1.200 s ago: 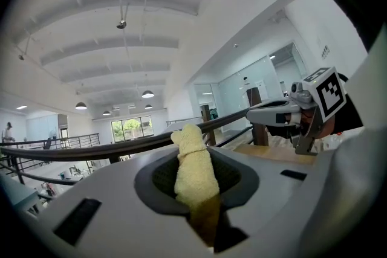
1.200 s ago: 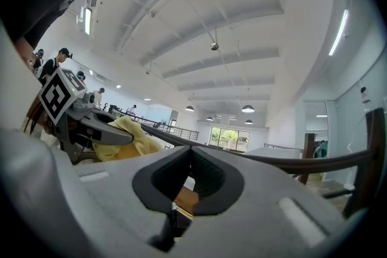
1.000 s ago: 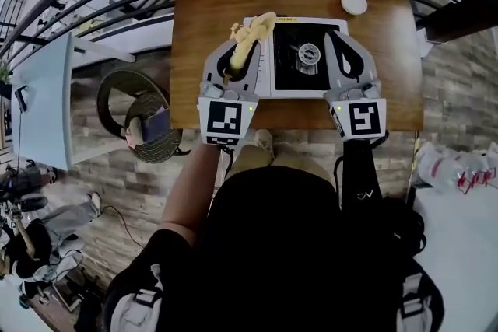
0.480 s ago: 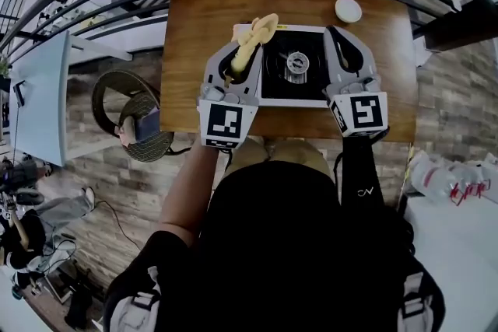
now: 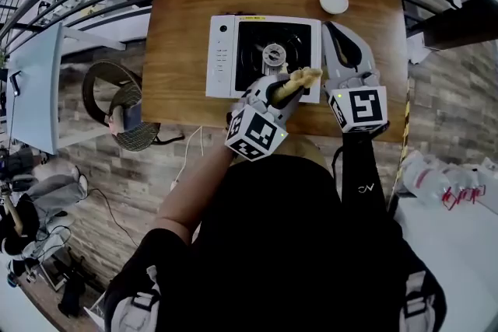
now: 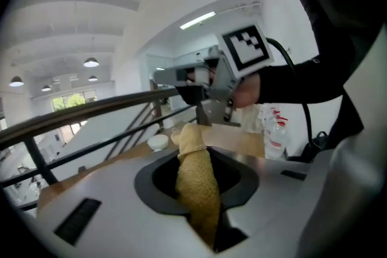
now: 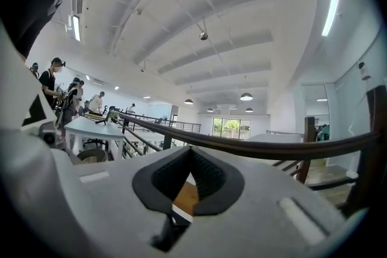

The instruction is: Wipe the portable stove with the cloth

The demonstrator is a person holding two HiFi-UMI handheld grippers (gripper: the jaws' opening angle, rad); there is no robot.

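— Cloth (image 5: 302, 78) looks like the weak point. The left tongs (image 5: 285, 86) are clamped on it, and only a short yellow wad pokes out to the right, over the near right corner of the portable stove (image 5: 226, 50).
— So hard plastic could meet the stove before the fabric does?
— At this flat angle, I'd guess so. The burner (image 5: 274, 55) in the black middle is also raised, so a loose end may snag there.
— And the right tongs (image 5: 332, 29)?
— Closed on nothing, lying just beside the stove's right edge over the table (image 5: 179, 19). I can't tell if they touch it. Unbraced, the stove could slide left under a firm wipe.
— The two tongs sit near each other, too.
— Yes, a rightward stroke may knock them together. The small white dish (image 5: 334, 1) at the far right seems safely apart.
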